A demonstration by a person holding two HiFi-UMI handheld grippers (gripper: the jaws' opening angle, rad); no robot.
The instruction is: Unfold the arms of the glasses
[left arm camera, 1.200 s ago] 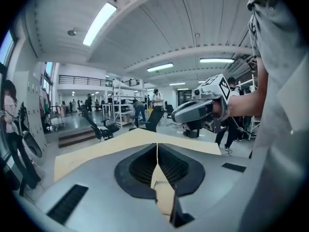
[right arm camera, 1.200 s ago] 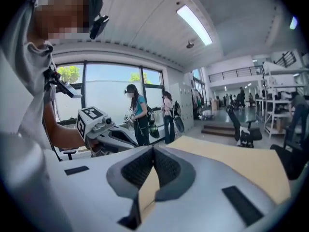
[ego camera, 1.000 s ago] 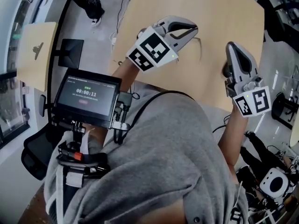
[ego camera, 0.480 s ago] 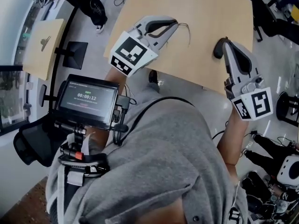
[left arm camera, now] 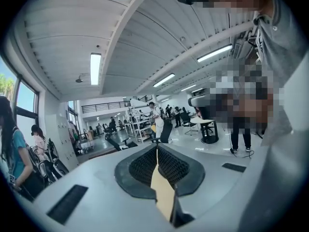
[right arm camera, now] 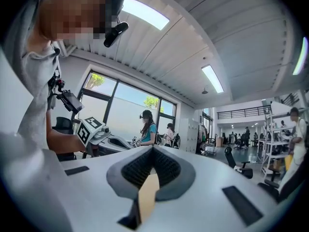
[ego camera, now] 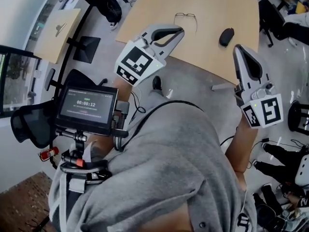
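Thin wire-rimmed glasses (ego camera: pixel 186 17) lie on the light wooden table (ego camera: pixel 217 8) at the top of the head view; they are too small to tell how their arms lie. My left gripper (ego camera: pixel 176 32) hangs shut and empty short of the table's near edge, below the glasses. My right gripper (ego camera: pixel 240 50) is also shut and empty, raised off the table's near right edge. In the left gripper view the left gripper (left arm camera: pixel 157 149) has its pads together, pointing across the room. In the right gripper view the right gripper (right arm camera: pixel 153 151) is likewise closed, with the left gripper (right arm camera: pixel 104 134) to its left.
A dark oval object (ego camera: pixel 226 36) lies on the table right of the glasses. A screen (ego camera: pixel 87 105) is mounted at my chest. A black office chair (ego camera: pixel 29 124) and a small wooden table (ego camera: pixel 55 33) stand at left. Several people stand across the hall.
Both grippers have lifted and drawn back from the table. The glasses, earlier right beside the left gripper's tip, now lie alone farther up the table.
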